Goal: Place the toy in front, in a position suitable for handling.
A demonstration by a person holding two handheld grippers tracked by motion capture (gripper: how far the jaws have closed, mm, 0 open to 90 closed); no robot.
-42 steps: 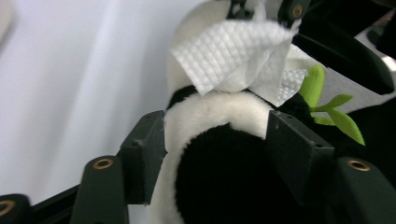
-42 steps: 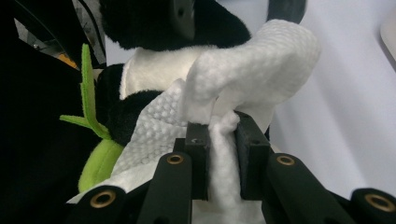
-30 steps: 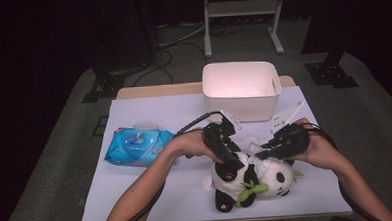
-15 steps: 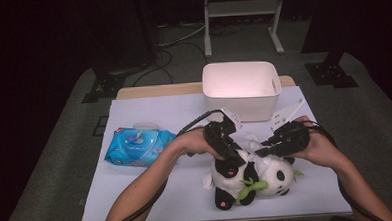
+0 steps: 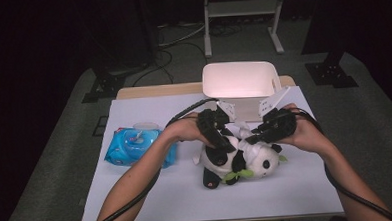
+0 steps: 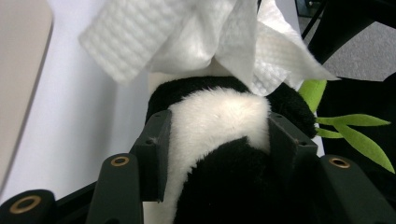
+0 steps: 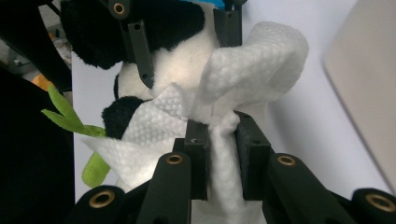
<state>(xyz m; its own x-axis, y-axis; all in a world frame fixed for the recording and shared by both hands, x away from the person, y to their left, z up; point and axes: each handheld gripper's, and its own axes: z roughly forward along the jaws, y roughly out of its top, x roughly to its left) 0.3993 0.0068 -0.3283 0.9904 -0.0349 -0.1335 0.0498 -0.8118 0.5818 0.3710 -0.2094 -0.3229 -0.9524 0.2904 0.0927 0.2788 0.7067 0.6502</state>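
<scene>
A black-and-white plush panda [image 5: 236, 161] with green leaves lies on the white table [image 5: 153, 202], front of centre. My left gripper [image 5: 220, 139] comes at it from the left and is shut on its body [image 6: 219, 112]. Its jaws have just been closing, and the pads press into the fur on both sides. A crumpled white wipe [image 7: 252, 65] rests against the panda's upper side. My right gripper [image 7: 223, 135] is shut on a twisted part of that wipe [image 5: 242, 131], right beside the left gripper [image 7: 182, 28].
A white bin [image 5: 238, 81] stands just behind both hands at the table's far edge. A blue pack of wet wipes [image 5: 135, 145] lies to the left. Cables trail from both grippers across the table. Dark floor and stands surround the table.
The left jaws have closed onto the panda's body. Both hands and the panda have shifted a little to the left and farther from the front edge.
</scene>
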